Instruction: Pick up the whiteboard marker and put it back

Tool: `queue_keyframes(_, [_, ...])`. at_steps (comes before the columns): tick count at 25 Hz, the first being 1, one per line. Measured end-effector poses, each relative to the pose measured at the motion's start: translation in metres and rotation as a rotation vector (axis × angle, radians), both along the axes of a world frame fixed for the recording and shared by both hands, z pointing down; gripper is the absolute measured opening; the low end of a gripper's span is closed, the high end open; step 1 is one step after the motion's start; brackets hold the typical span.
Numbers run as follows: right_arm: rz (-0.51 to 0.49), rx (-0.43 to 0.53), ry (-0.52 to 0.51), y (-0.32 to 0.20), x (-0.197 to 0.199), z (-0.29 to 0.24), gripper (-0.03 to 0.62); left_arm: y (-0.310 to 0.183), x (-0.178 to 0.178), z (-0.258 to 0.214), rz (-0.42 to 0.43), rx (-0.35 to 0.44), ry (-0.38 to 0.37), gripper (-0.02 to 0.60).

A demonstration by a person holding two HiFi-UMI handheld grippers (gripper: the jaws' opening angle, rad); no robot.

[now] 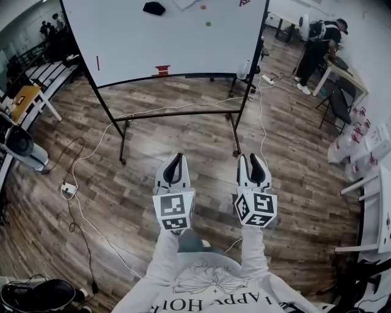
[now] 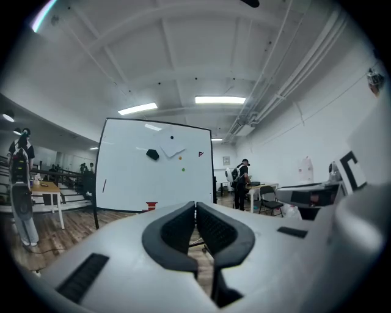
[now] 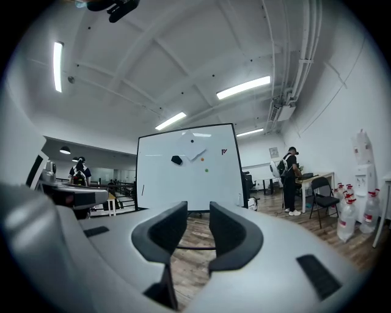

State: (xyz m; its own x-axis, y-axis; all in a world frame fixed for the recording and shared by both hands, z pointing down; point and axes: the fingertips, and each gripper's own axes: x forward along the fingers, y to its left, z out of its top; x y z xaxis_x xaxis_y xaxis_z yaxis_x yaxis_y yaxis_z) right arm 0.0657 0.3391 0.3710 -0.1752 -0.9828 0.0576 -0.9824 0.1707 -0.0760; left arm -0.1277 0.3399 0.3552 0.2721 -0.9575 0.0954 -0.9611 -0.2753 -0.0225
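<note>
White whiteboard (image 1: pixel 165 43) on a black wheeled stand, standing upright on the wooden floor (image 1: pixel 293 159) well ahead of me. I hold both tools level and side by side, pointing toward it and well apart from it.

Left hand-held gripper (image 1: pixel 178 156): its own view (image 2: pixel 195 205) shows the two dark pads pressed together at the tips with nothing between them. Its cube with square markers (image 1: pixel 173 211) sits just in front of my pale sleeve.

Right hand-held gripper (image 1: pixel 252 158): its own view (image 3: pixel 198 208) shows the pads spread, with only floor and the stand's lower bar visible through the gap. It holds nothing.

Marker (image 1: pixel 98 62): a thin dark upright stick on the left part of the board face, seen also from the left tool (image 2: pixel 104 185) and the right tool (image 3: pixel 143 189). It is too small to read in detail, and neither tool is near it.

Other items on the board:
- a black eraser (image 1: pixel 154 8) near the top
- an orange dot (image 1: pixel 203 7) and a green dot (image 1: pixel 208 24) to the eraser's right
- a small red object (image 1: pixel 162 70) at the bottom edge

A white cable (image 1: pixel 91 153) trails across the floor from the stand to my left. A person (image 1: pixel 317 43) stands at a tabletop (image 1: pixel 345 70) beyond the board's right side.
</note>
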Motion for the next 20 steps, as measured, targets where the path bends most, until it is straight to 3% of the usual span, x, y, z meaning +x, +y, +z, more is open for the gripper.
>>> queue_keyframes(8, [0.023,-0.021,-0.007,-0.089,0.015,0.019,0.098,-0.095,0.015,0.017,0.018,-0.018,-0.012,0.011])
queue_keyframes(14, [0.054,-0.021,-0.001,-0.184,0.022,0.02,0.098,-0.195,0.022,0.025,0.05,-0.035,-0.001,0.011])
queue_keyframes(20, [0.088,-0.004,-0.006,-0.285,0.026,0.007,0.1,-0.305,0.034,0.009,0.105,0.0,-0.002,0.011])
